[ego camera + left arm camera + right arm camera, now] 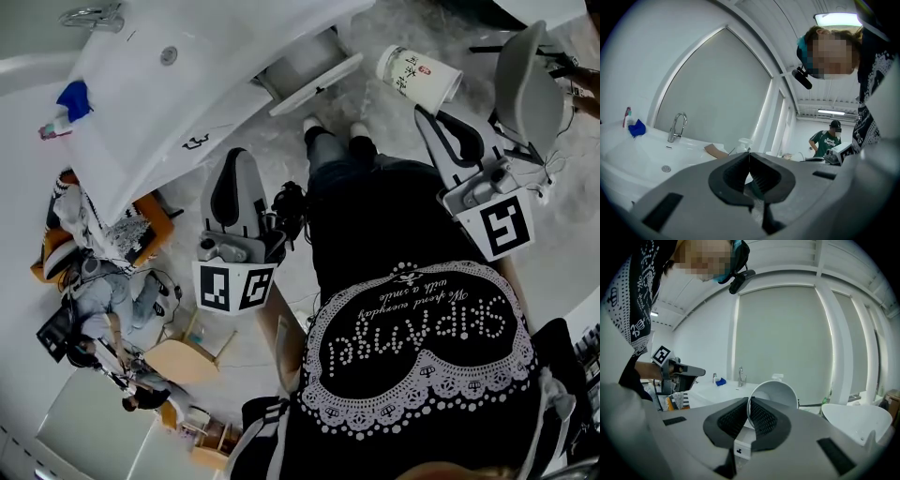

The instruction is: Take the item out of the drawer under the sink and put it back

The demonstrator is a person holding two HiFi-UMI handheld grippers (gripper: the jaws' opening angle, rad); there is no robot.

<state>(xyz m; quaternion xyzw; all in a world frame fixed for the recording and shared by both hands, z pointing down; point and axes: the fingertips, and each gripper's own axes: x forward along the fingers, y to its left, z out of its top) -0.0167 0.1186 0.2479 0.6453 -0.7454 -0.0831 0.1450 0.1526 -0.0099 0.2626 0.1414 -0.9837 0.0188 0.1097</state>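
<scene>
While the cup [780, 392] lies level, its mouth facing back along the tongs, the right tongs [749, 400] pinch its rim. Left tongs [749, 155] closed, empty.

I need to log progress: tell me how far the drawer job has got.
Done: the cup is out, pinched at its rim by the right gripper. In hand: it is held in the air near the sink; the left gripper is shut and empty. Left: putting it back in the drawer.
</scene>
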